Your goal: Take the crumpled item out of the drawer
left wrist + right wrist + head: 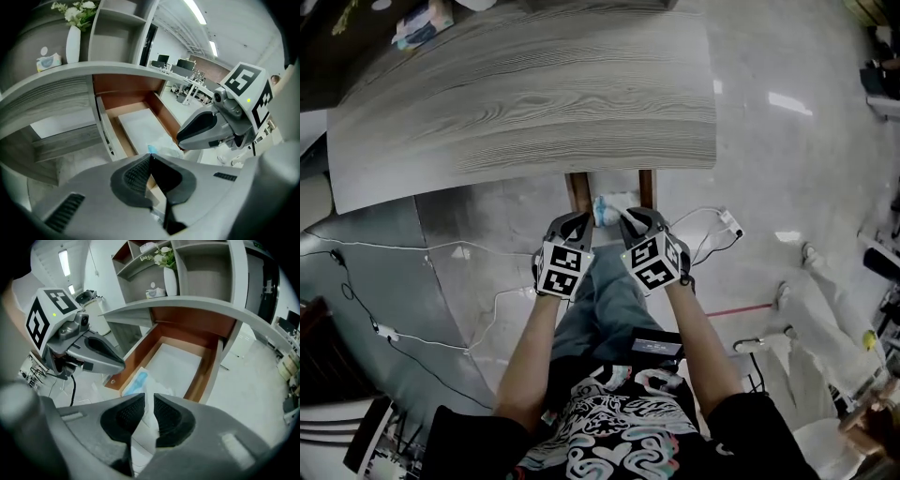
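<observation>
Nearest in the head view, at 6 o'clock, is the person's black shirt with a white and turquoise pattern (619,427), and both bare forearms reach up from it. The left gripper (572,223) and the right gripper (637,219) are side by side at the centre, pointing to 12 o'clock. Between their tips is the crumpled white item with a blue edge (607,208), at the narrow brown wooden drawer (575,192) that comes out from under the wide grey wood-grain table top (525,94). In the left gripper view the left gripper (150,157) fills the lower half; its two dark pads meet at the tips with nothing between them. Just beyond them, toward 1 o'clock, the crumpled item (161,147) is at the front end of the drawer (161,110). The right gripper (187,136) is at 3 o'clock, and a tall white vase (72,44) stands at 11 o'clock. In the right gripper view the right gripper (149,399) has its jaws almost together, pinching the crumpled item (138,382), which passes between the pads and hangs below them. The drawer (206,369) opens toward 12 o'clock, and the left gripper (112,361) is at 9 o'clock.
</observation>
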`<state>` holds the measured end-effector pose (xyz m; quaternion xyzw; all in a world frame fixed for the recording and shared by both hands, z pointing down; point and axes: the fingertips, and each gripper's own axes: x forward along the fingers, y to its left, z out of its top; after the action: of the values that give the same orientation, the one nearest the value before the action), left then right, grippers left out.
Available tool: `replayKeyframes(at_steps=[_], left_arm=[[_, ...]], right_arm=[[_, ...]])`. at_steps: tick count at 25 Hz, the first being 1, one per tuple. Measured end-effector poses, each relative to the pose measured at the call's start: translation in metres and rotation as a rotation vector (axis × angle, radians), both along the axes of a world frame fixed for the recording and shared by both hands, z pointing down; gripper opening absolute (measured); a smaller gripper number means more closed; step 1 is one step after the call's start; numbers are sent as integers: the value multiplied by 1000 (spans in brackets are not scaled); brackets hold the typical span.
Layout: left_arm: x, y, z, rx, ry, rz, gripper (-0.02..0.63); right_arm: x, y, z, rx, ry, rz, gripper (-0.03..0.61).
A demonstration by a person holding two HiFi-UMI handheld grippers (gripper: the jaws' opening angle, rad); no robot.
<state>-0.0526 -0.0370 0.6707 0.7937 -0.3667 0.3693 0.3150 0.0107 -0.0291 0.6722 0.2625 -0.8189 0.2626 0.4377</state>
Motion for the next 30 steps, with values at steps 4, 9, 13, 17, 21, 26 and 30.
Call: replayKeyframes(at_steps=[4,9,13,17,21,26,30], left_arm=[[1,4,7,-34,-9,-5,0],[1,5,14,-42,-6,-11,0],[1,7,16,-45,-14,-5,0],[2,8,15,-44,-20,-2,0],[2,9,14,-48,-22,-4,0],[4,5,11,-42,-14,-8,0],[7,2,6,-32,-4,-9,0]], right_arm=[[-4,1,12,-4,32,-40,56],[-11,1,25,-12,70,-84,66],[-15,8,35,-5,112,-136,66],[-11,8,38,33,153,-135,47],[-10,6,35,44,146,-118,8],[-8,3,29,55,134,-102,8],[-5,-1,21,73,122,-77,8]])
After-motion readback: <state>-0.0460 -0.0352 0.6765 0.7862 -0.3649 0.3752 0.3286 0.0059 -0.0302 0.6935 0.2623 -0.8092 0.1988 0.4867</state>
